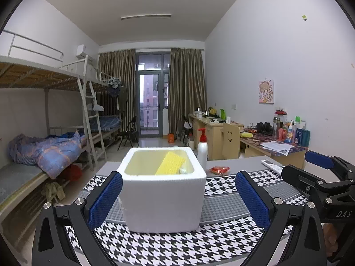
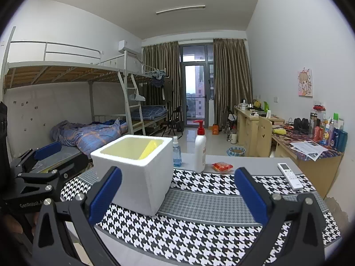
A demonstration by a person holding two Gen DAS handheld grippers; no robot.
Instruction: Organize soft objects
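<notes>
A white foam box (image 1: pixel 164 201) stands on a houndstooth mat (image 1: pixel 177 243). A yellow sponge (image 1: pixel 170 163) leans inside it against the far wall, with a small pale item beside it that I cannot make out. My left gripper (image 1: pixel 178 197) is open just short of the box, one blue pad to each side of it. My right gripper (image 2: pixel 177 195) is also open and holds nothing. It sits to the right of the foam box (image 2: pixel 137 173), where the yellow sponge (image 2: pixel 148 149) shows over the rim. A red packet (image 2: pixel 221 166) lies on the table behind the mat.
A white pump bottle (image 2: pixel 200 150) with a red top and a blue spray bottle (image 2: pixel 176 153) stand behind the box. A white remote (image 2: pixel 290 176) lies at the table's right. Bunk beds are on the left and cluttered desks on the right.
</notes>
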